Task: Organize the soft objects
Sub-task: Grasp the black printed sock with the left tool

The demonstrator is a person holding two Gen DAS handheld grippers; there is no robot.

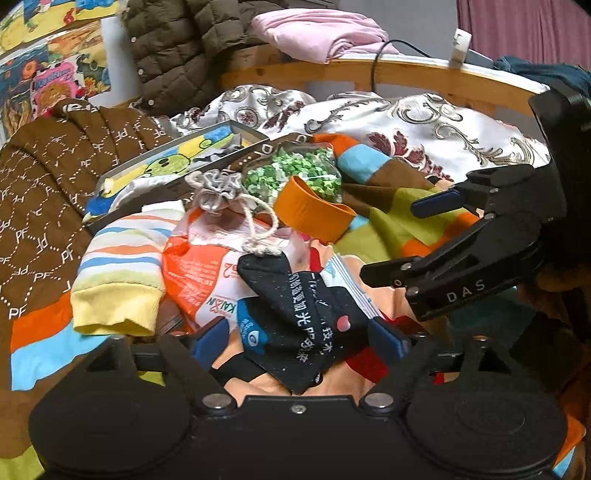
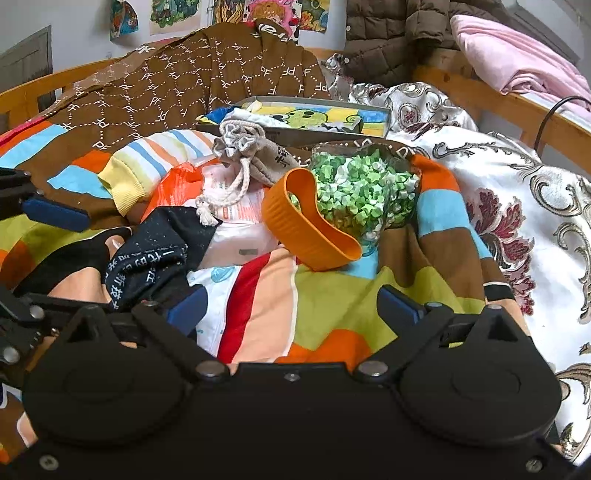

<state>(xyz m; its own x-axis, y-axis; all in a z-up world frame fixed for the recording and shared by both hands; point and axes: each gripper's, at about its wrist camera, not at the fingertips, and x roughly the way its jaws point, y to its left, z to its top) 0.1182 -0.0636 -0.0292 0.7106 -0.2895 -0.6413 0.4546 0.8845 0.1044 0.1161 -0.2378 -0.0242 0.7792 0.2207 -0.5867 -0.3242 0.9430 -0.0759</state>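
A black sock (image 1: pixel 295 306) with white characters lies crumpled on the colourful patchwork sheet (image 1: pixel 391 221). My left gripper (image 1: pixel 301 334) is open with its blue pads on either side of the sock, apart from it. The same black sock (image 2: pixel 155 251) shows at the left in the right wrist view. My right gripper (image 2: pixel 293 306) stands open over bare sheet and the corner of a white packet. Close by lie a striped sock (image 1: pixel 122 266) with a yellow cuff, a grey drawstring pouch (image 1: pixel 218 195), an orange soft sleeve (image 1: pixel 314 210) and a bag of green paper stars (image 1: pixel 295 170).
An orange and white plastic packet (image 1: pixel 199 273) lies under the sock and pouch. Behind it are a framed cartoon picture (image 1: pixel 166 158), a brown PF garment (image 1: pixel 48 184) and a white floral quilt (image 1: pixel 424 125). A wooden bed rail (image 1: pixel 406 74) carries a puffy jacket (image 1: pixel 177 48) and pink cloth (image 1: pixel 317 33).
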